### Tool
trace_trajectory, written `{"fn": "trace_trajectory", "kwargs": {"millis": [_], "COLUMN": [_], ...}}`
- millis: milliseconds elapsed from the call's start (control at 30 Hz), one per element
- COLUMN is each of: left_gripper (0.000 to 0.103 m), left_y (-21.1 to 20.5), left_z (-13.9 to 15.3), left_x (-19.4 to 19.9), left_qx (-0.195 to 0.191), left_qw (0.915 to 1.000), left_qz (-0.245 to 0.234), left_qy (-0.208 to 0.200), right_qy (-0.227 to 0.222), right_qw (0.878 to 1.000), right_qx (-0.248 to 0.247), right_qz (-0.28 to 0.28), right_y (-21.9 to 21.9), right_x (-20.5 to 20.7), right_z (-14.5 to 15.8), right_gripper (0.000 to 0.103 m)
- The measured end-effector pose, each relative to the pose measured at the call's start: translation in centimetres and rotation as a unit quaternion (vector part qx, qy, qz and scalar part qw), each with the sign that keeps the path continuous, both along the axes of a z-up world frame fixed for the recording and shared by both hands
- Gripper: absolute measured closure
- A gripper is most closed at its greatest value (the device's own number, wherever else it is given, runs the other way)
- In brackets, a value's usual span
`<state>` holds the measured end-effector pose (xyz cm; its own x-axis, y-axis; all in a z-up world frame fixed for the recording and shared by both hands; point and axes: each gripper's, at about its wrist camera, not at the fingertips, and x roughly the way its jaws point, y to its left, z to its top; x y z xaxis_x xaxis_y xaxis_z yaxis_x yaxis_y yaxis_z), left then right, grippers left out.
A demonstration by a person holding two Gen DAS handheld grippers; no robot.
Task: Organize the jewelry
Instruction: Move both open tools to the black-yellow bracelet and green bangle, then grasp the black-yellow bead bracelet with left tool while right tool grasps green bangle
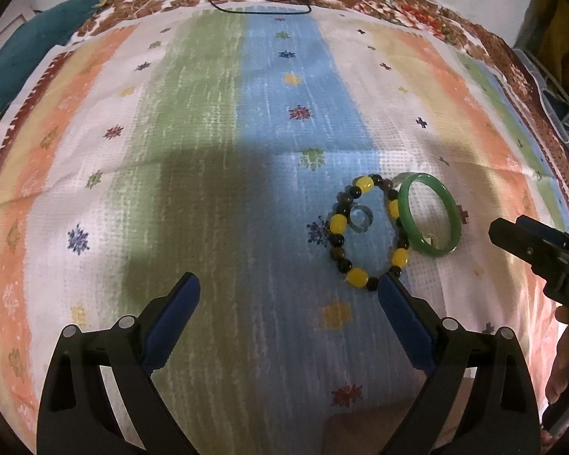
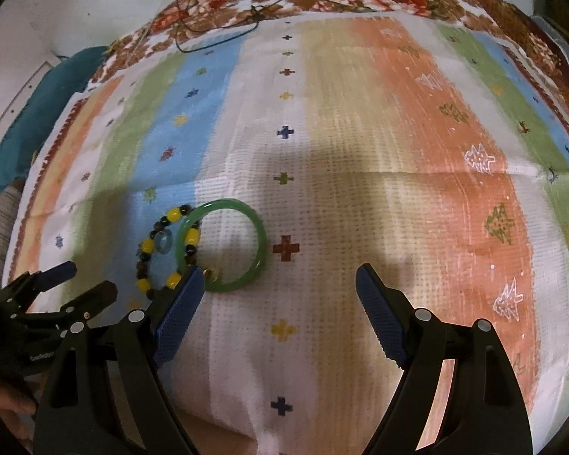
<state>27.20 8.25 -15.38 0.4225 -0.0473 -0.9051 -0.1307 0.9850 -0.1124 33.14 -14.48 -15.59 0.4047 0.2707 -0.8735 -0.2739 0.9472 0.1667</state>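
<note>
- Here, the left gripper point(image 1: 289, 292) is hanging over the striped cloth point(image 1: 208, 121) with its jaws standing wide and nothing between them; only the blue pads and black arms are showing, the rest is cut off by the frame.
- The beaded bracelet point(image 1: 368, 231) is lying just ahead of its right pad, whose tip is hiding the nearest beads.
- A small clear ring point(image 1: 358, 220) is sitting inside the bracelet loop; its shape is hard to make out.
- The green bangle point(image 1: 430, 214) is lying just right of the beads, overlapping them.
- The right gripper point(image 2: 278, 284) is also spread wide and holding nothing; its left pad is covering the bangle's near edge.
- A small gold piece point(image 2: 211, 273) inside the bangle is too blurred to identify.
</note>
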Motion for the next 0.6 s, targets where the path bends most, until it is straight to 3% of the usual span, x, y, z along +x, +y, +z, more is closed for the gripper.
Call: {"fn": "trace_trajectory", "kwargs": {"millis": [600], "left_gripper": [0.010], "left_y": [0.1], "left_z": [-1.9], "left_x": [2.5], "left_qx": [0.009], "left_qw": [1.0000], "left_qz": [-0.003], "left_qy": [-0.002], "right_qy": [0.000], "right_qw": [0.999], "right_qx": [-0.040], "right_qz": [0.023], "right_y": [2.0], "right_x": [2.0], "right_z": [-2.2], "right_gripper": [0.021]}}
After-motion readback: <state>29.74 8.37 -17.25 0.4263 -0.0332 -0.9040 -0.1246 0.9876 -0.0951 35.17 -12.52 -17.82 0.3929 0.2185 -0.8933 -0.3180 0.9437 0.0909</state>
